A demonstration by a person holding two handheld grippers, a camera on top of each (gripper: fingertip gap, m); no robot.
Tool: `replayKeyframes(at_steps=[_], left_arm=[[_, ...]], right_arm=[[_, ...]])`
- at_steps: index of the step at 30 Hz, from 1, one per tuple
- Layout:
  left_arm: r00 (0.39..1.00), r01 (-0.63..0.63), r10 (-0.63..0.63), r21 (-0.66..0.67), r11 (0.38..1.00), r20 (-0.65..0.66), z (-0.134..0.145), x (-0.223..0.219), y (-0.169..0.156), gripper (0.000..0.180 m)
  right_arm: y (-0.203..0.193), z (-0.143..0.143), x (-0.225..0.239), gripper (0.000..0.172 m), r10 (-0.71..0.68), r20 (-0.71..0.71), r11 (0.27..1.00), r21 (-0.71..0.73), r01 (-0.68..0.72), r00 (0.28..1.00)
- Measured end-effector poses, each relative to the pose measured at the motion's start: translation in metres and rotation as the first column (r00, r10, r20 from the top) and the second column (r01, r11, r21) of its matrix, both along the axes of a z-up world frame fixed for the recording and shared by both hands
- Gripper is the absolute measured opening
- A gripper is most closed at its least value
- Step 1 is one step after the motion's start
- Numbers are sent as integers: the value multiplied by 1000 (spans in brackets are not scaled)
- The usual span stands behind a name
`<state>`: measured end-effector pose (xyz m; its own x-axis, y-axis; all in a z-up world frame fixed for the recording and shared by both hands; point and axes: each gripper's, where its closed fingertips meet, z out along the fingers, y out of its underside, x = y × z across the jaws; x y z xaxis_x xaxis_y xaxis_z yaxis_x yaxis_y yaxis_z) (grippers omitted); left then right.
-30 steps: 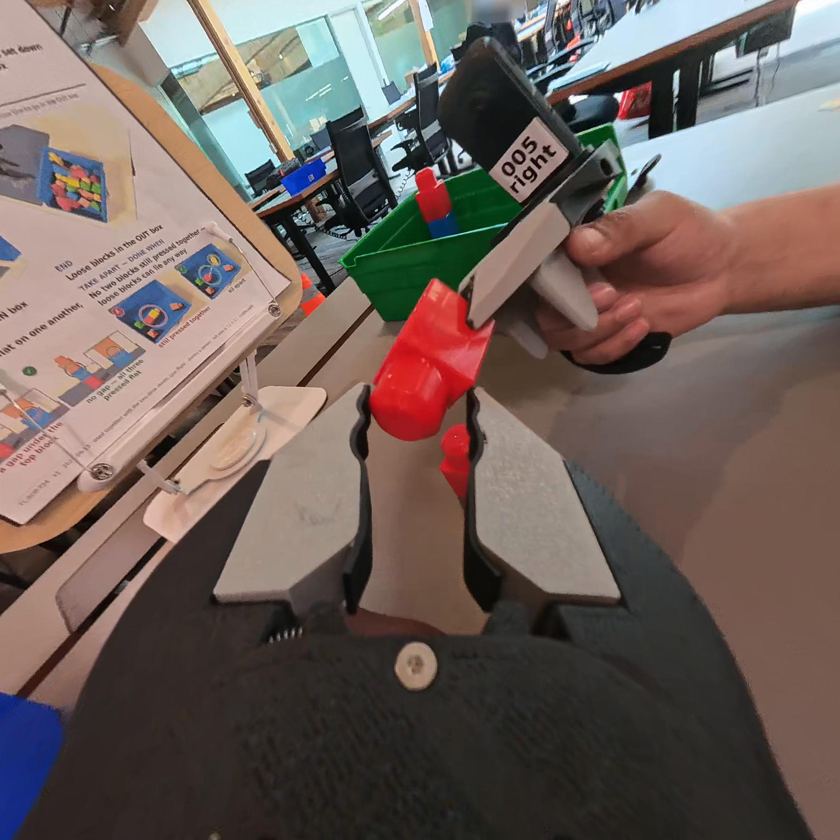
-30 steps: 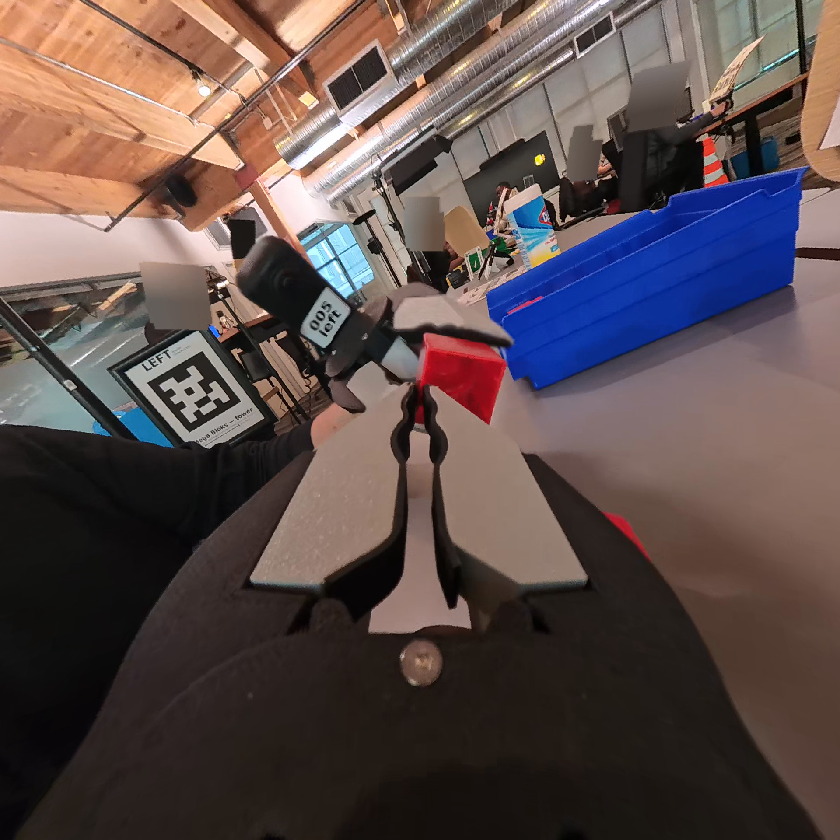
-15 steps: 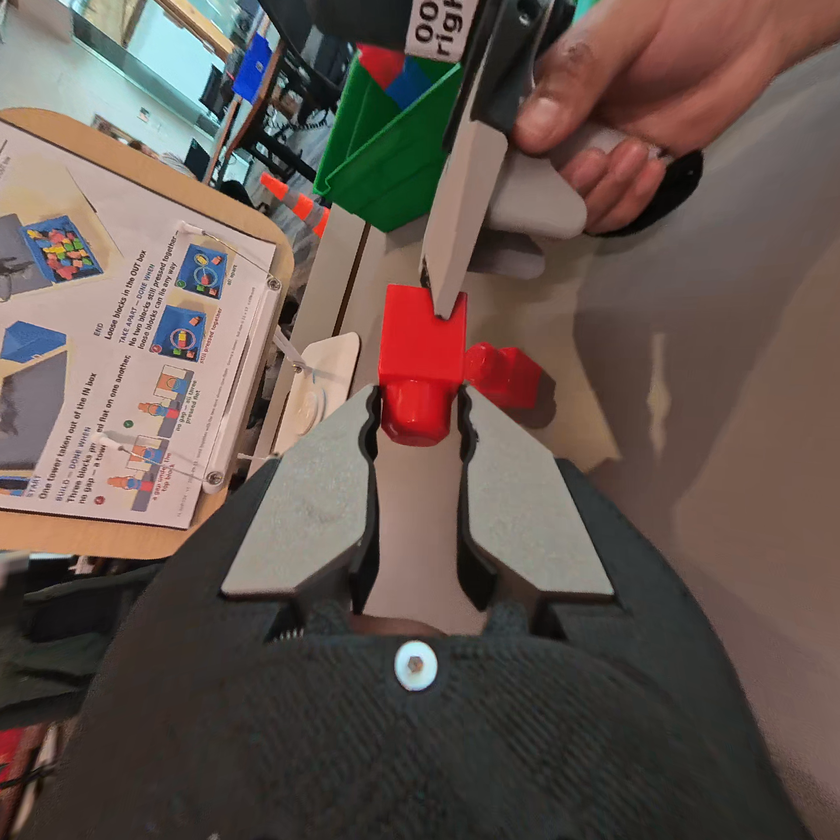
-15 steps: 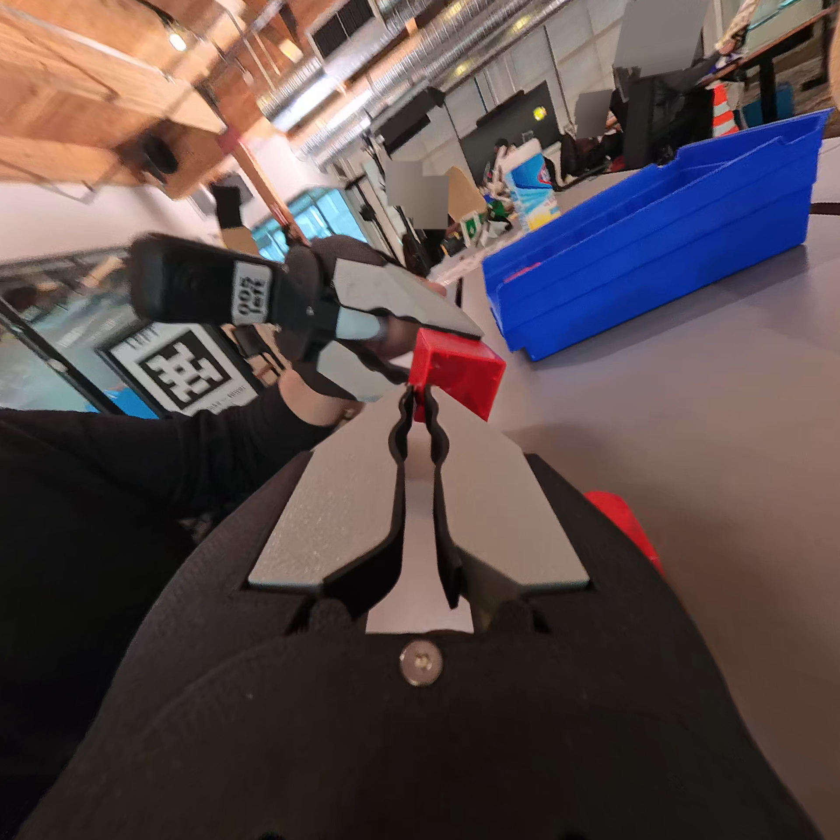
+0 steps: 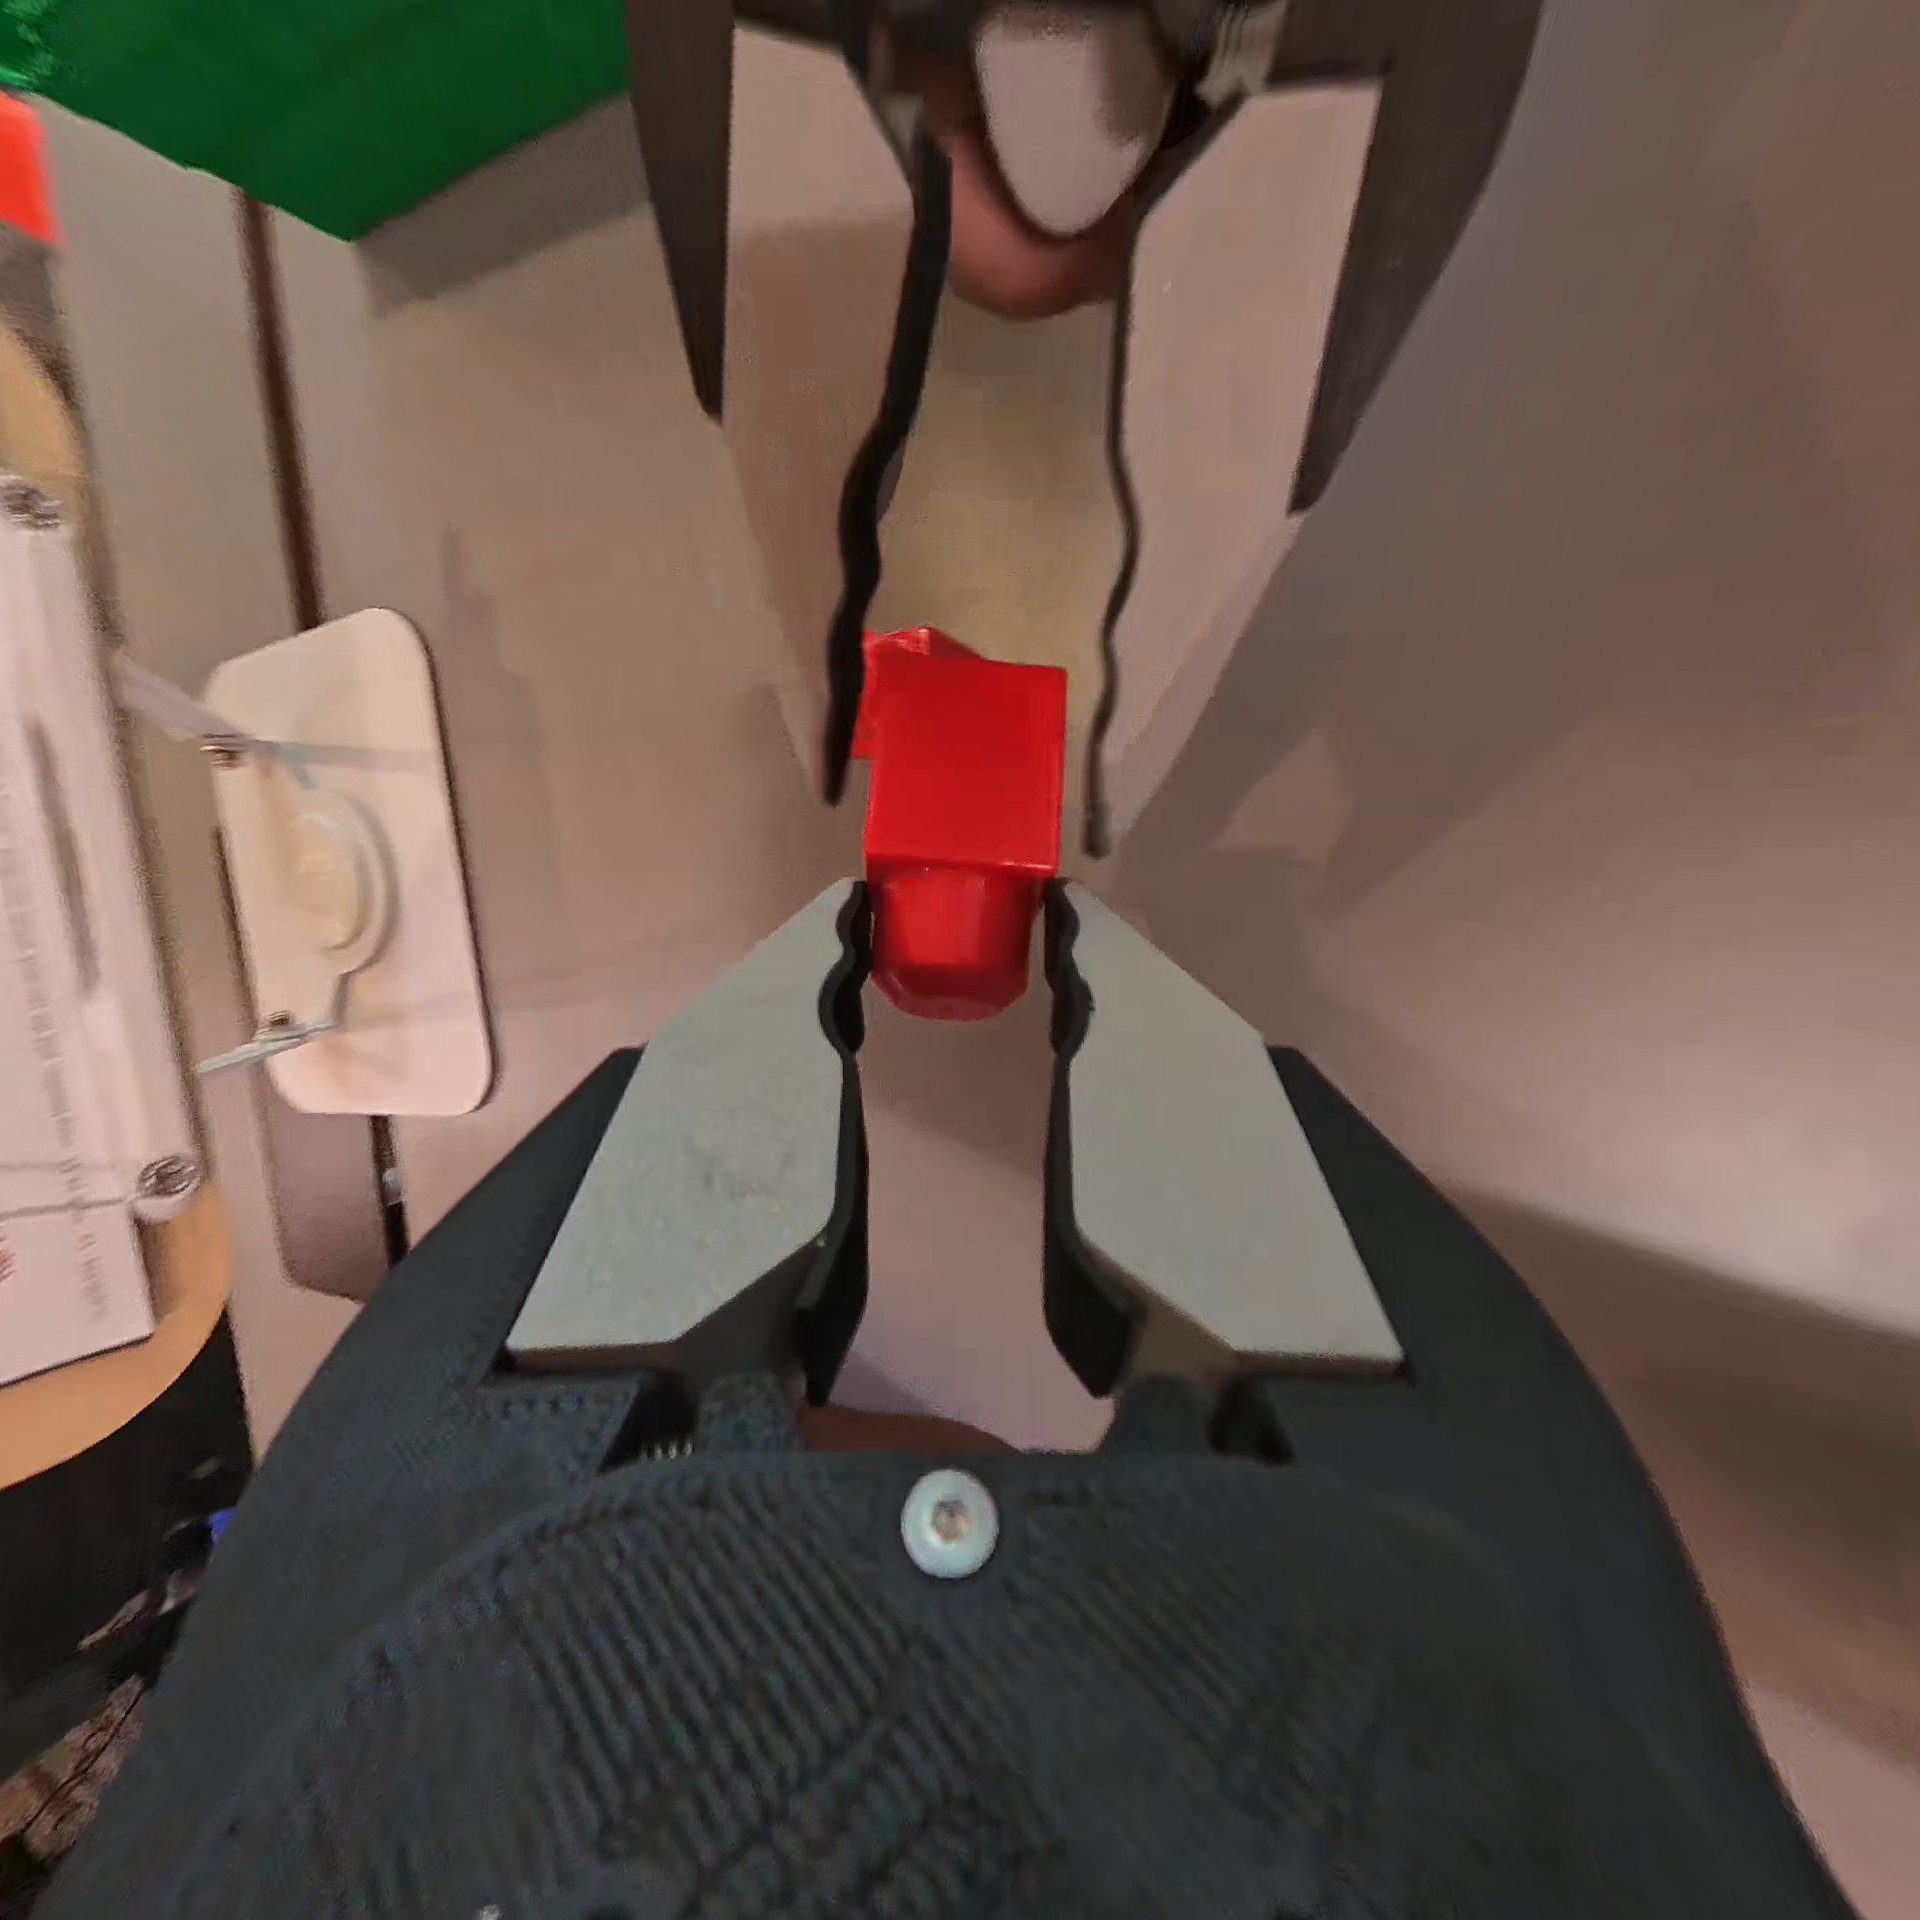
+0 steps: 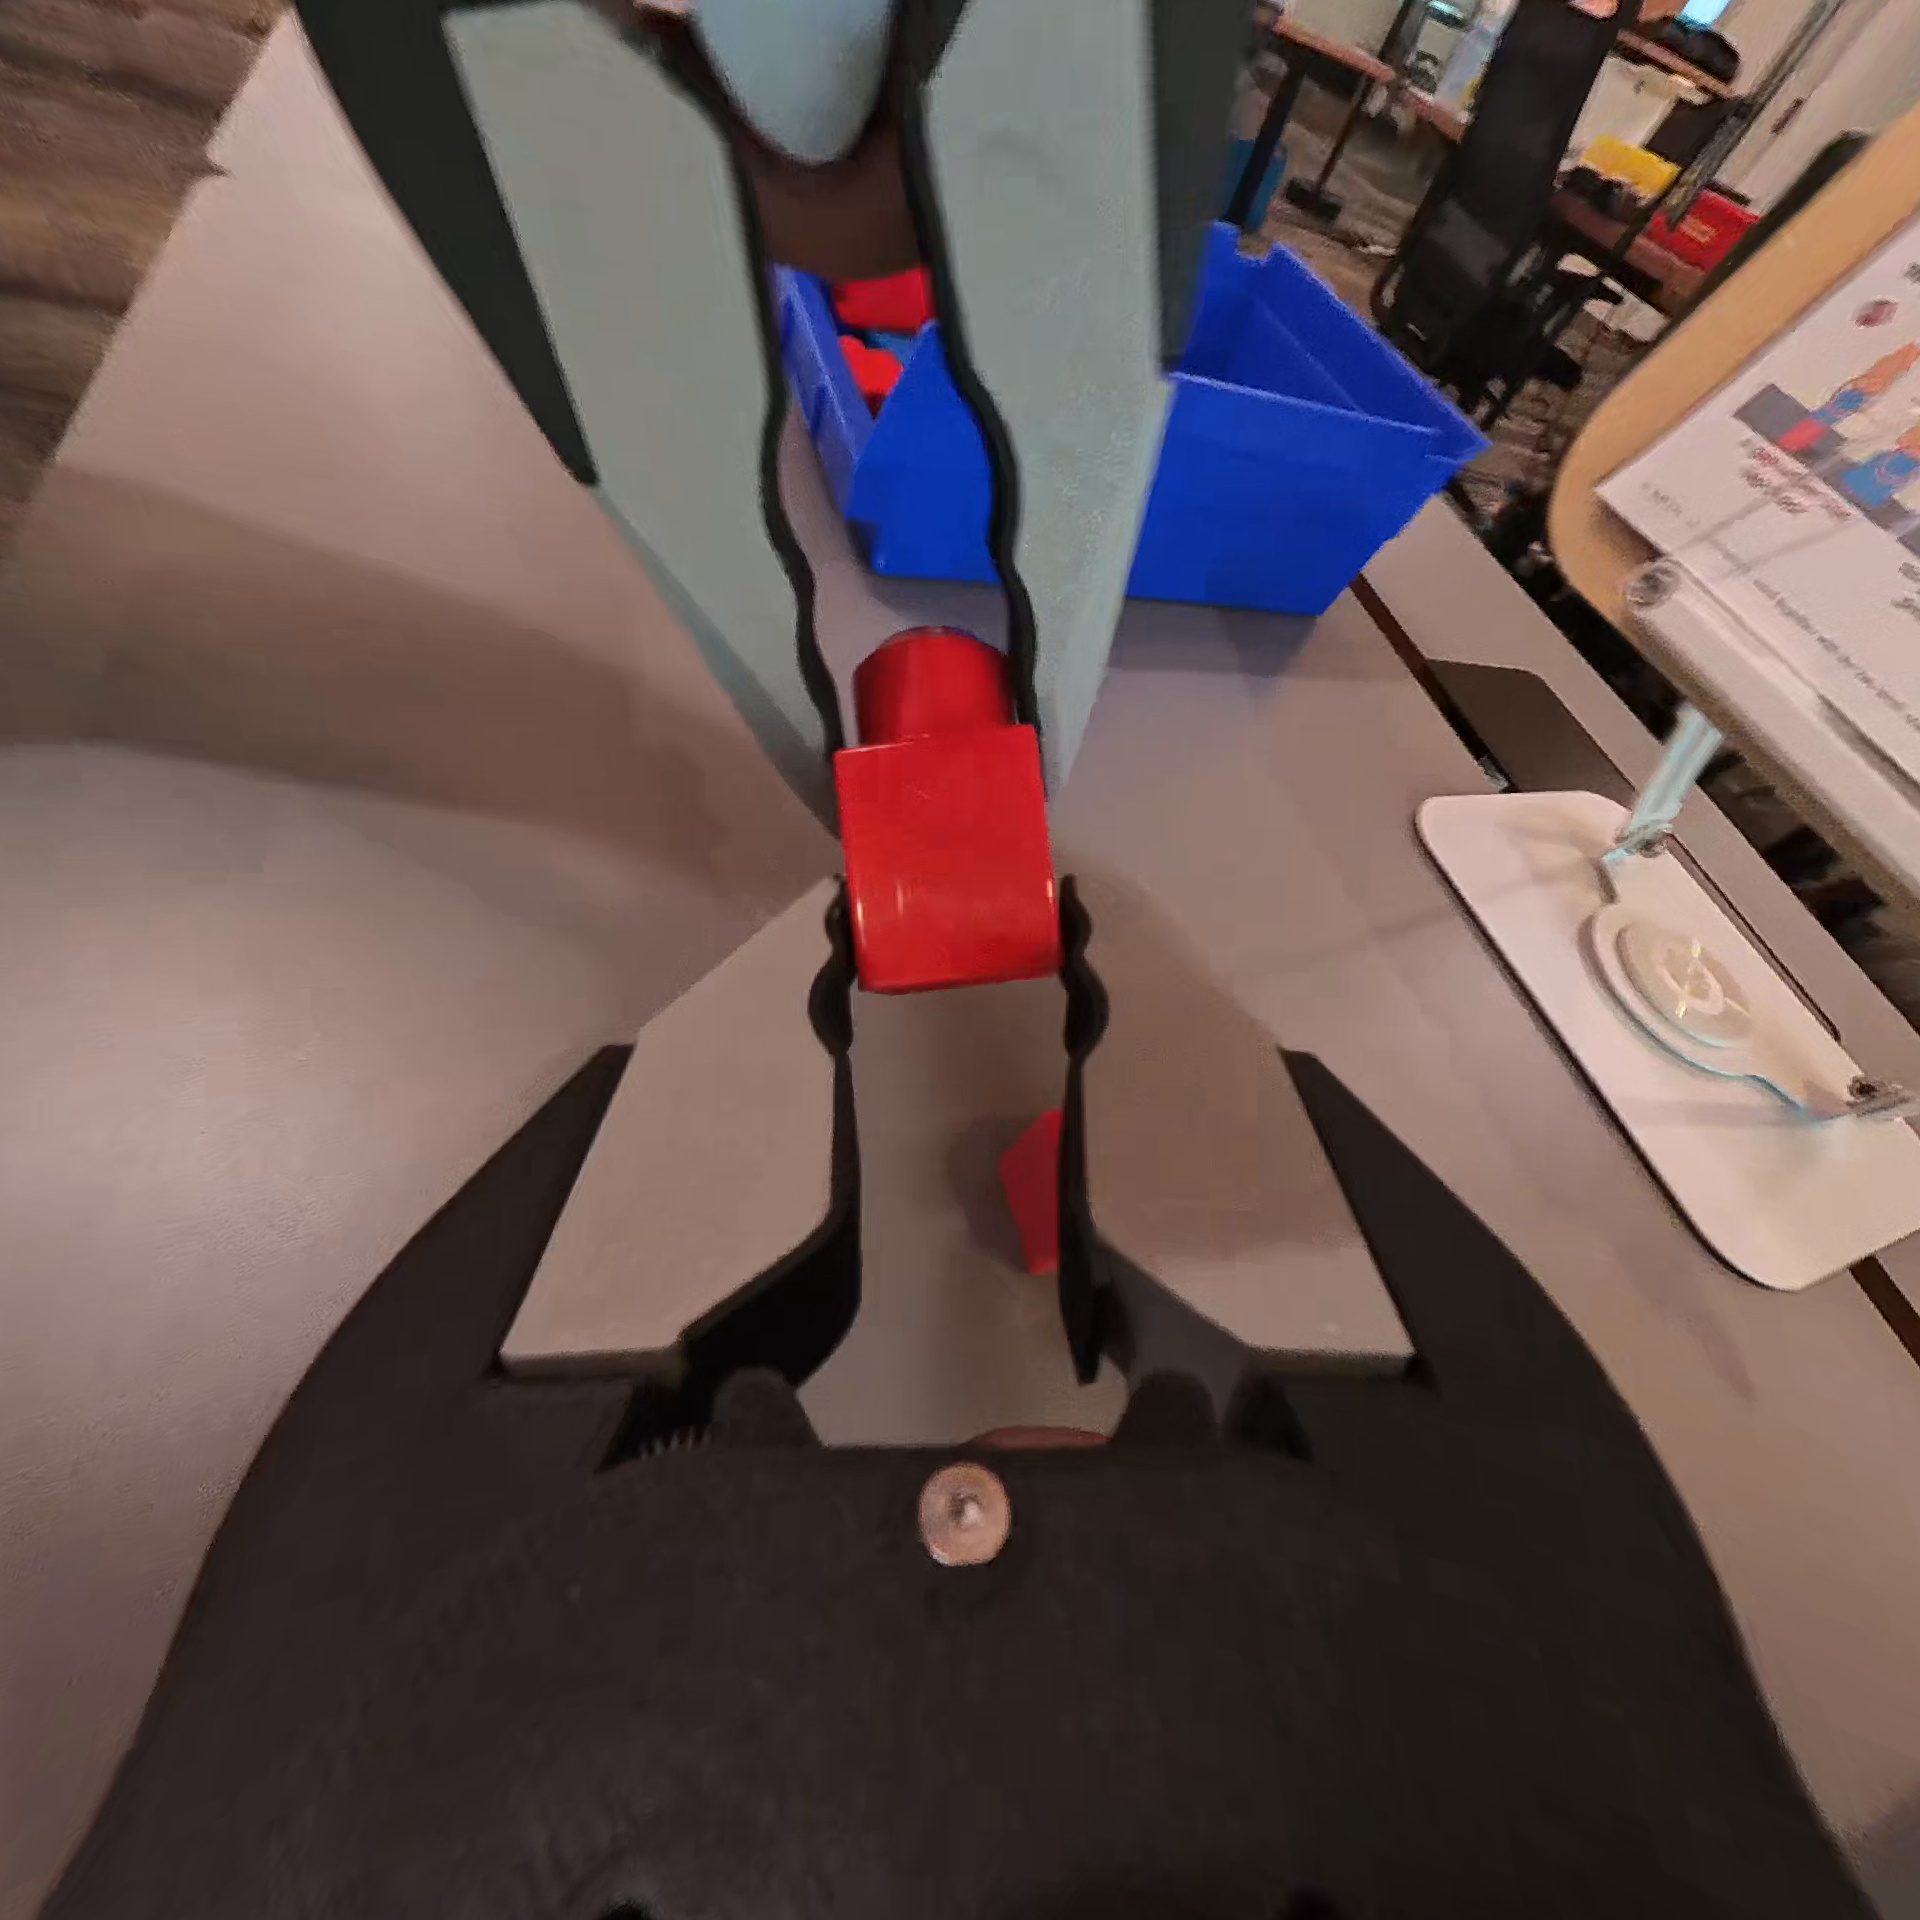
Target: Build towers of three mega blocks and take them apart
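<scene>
A red mega block (image 5: 966, 769) is held above the grey table (image 5: 1455, 935). My left gripper (image 5: 956, 935) is shut on its round stud; the right wrist view shows those pads (image 6: 821, 686) pressed on the stud. My right gripper (image 6: 956, 935) is open, its fingers straddling the block's square body (image 6: 940, 862) from the opposite side. In the left wrist view it (image 5: 964, 821) comes down from the top, and a slit shows between one finger and the block. A second red block (image 6: 1034, 1195) lies on the table under my right gripper.
A blue bin (image 6: 1247, 499) holding red and blue blocks stands beyond the grippers in the right wrist view. A green bin (image 5: 312, 104) is at the top left of the left wrist view. An instruction board (image 6: 1766, 416) on a white stand base (image 6: 1662, 1039) stands at the table edge. Only a small space, under 4 cm, lies between the two pairs of fingers.
My right gripper was shut on the block's edge and has opened wide around its body. My left gripper closed onto the stud and keeps it. Both grippers tipped down towards the table.
</scene>
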<state>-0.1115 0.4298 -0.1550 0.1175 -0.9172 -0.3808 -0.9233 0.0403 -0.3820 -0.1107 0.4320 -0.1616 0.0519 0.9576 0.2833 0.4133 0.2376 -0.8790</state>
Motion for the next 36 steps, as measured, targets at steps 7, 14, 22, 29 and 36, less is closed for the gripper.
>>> replayKeyframes(at_steps=[7, 14, 22, 29, 36], left_arm=[[990, 10, -32, -159, 987, -138, -19, -5, -16, 31], [970, 18, -55, -157, 987, -235, -29, -6, -13, 31], [982, -122, 124, -26, 992, 145, 5, 5, 20, 41], [746, -138, 184, -123, 983, 640, 13, 28, 26, 34], [557, -6, 100, -117, 993, 824, 18, 67, 19, 44]], right_arm=[[-18, -15, -7, 33, 90, 42, 996, -34, -89, 995], [-19, -14, -6, 32, 88, 52, 995, -59, -85, 995], [13, 16, 11, 32, 11, -140, 974, -224, -43, 990], [21, 73, 37, 32, 30, -490, 867, -421, -267, 871], [13, 70, 32, 32, 64, -520, 848, -422, -321, 852]])
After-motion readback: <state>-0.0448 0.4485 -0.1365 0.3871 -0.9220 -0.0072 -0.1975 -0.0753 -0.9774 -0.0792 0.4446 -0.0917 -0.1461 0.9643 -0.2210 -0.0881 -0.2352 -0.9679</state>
